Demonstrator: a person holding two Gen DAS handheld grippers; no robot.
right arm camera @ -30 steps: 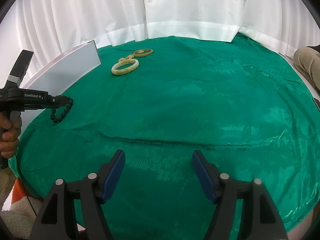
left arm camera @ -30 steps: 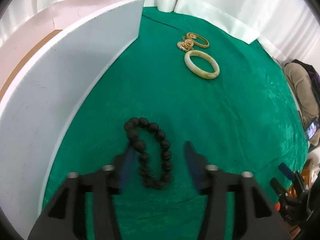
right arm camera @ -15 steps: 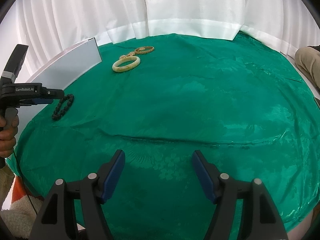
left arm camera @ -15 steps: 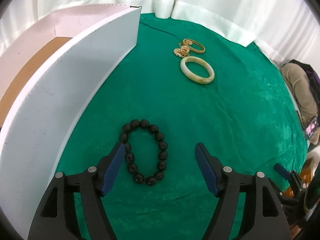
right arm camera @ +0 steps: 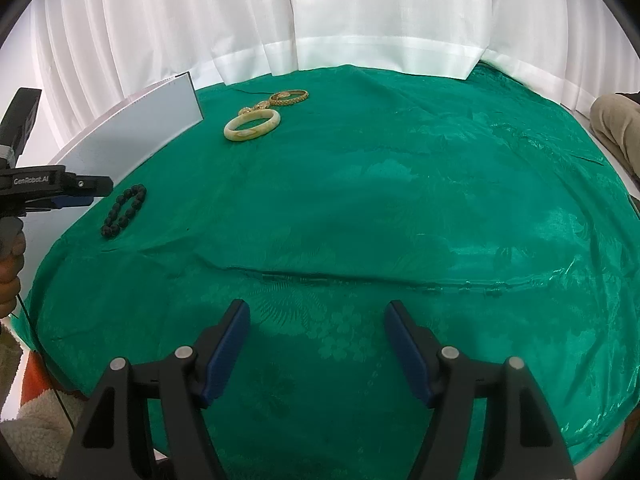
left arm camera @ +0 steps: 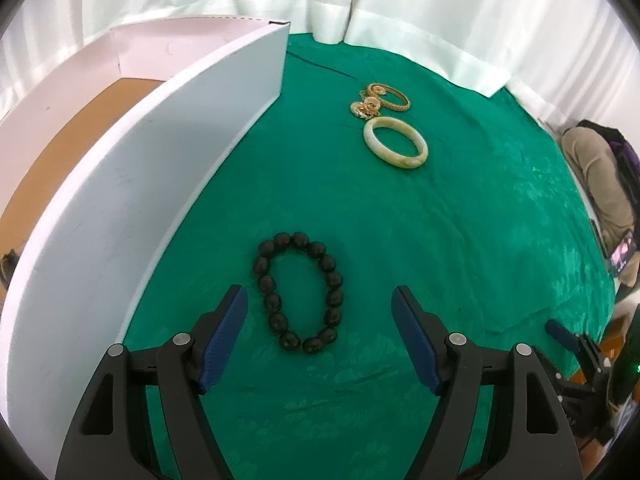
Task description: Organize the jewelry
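On the green cloth (left arm camera: 460, 240), beside the white box (left arm camera: 120, 200): black bead bracelet (left arm camera: 298, 292) lying flat just ahead of the left gripper (left arm camera: 318, 320), jaws spread wide, holding nothing. Best to drop straight down, pinch one side of the loop, avoid snagging fabric. Right gripper (right arm camera: 316, 344) also wide open and empty, well apart. Jade bangle (left arm camera: 395, 148) and gold pieces (left arm camera: 378, 102) farther back.

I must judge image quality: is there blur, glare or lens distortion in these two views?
Left wrist view: sharp, the white box wall bows from fisheye distortion. Right wrist view: sharp, soft sheen on the green cloth, dark vignette at the corners.
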